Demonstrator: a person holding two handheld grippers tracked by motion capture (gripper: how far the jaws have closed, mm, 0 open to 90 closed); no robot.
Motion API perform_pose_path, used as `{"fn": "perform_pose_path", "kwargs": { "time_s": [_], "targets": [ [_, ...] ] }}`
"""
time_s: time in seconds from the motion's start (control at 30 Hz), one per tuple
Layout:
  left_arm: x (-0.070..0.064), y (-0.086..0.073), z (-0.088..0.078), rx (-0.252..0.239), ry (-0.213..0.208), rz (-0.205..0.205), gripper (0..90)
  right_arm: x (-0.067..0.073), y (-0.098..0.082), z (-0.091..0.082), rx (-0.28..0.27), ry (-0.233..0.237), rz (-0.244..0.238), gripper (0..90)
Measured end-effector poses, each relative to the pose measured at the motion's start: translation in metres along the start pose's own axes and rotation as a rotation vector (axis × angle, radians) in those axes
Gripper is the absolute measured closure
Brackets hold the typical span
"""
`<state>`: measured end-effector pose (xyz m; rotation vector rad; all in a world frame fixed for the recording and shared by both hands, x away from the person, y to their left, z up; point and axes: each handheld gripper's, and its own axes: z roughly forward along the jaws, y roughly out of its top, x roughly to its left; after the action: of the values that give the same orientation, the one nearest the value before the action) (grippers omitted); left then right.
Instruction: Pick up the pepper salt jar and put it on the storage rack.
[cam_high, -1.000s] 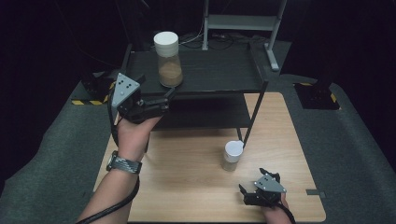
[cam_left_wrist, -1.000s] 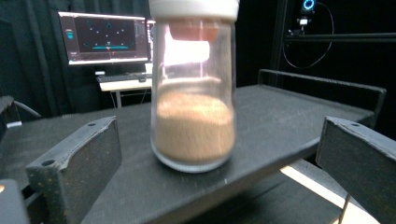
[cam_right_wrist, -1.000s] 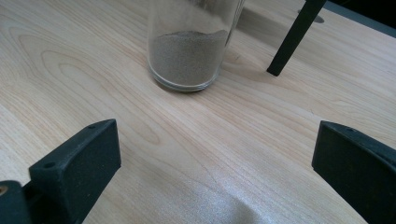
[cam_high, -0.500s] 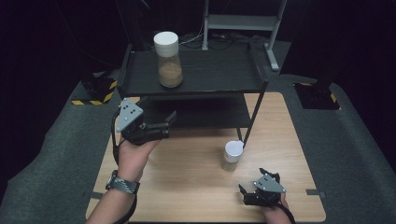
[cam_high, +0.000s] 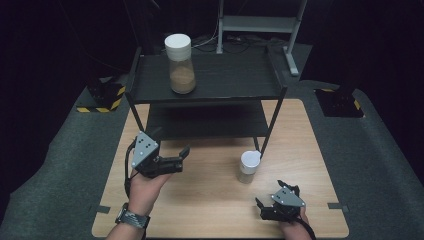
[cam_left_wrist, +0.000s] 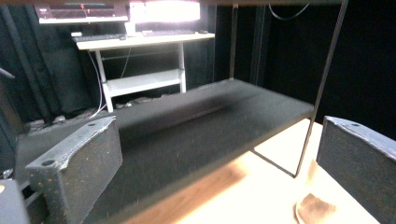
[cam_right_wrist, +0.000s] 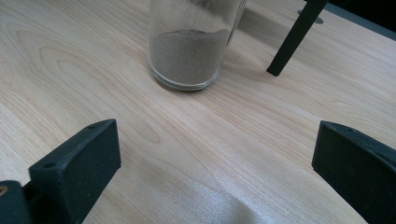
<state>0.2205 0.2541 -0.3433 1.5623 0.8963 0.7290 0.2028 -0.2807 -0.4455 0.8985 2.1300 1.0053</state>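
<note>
A tall jar (cam_high: 180, 70) with a white lid and brown sand stands on the top of the black two-tier shelf (cam_high: 225, 82). A small white-lidded jar (cam_high: 248, 166) of sand stands on the wooden table (cam_high: 210, 200), by the shelf's front right leg. My left gripper (cam_high: 171, 143) hovers open over the table, left of centre, pointing at the lower shelf (cam_left_wrist: 187, 126); in its own view the left gripper (cam_left_wrist: 219, 149) holds nothing. My right gripper (cam_high: 270, 195) rests open near the front edge, just short of the small jar (cam_right_wrist: 189, 51). Nothing lies between the right gripper (cam_right_wrist: 215, 144) jaws.
The shelf's thin black leg (cam_right_wrist: 294, 37) stands just right of the small jar. Grey carpet (cam_high: 60, 175) surrounds the table. A yellow-and-black striped block (cam_high: 102, 97) sits at the far left, and a metal stand (cam_high: 260, 22) rises behind the shelf.
My left gripper has drawn back from the tall jar on the top shelf and come down toward the person, over the table. The jar stays put. The right gripper has not moved.
</note>
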Motion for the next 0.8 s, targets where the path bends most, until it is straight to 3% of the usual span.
{"fn": "perform_pose_path", "kwargs": {
  "time_s": [0.63,0.8],
  "targets": [
    [-0.001,-0.075,-0.004,0.135,0.011,-0.043,0.4,0.003,0.000,0.000,-0.001,-0.009,-0.007,0.1],
    [-0.001,-0.088,-0.004,0.166,0.008,-0.052,0.5,0.003,0.000,0.000,0.000,-0.011,-0.008,0.1]
  ]
}}
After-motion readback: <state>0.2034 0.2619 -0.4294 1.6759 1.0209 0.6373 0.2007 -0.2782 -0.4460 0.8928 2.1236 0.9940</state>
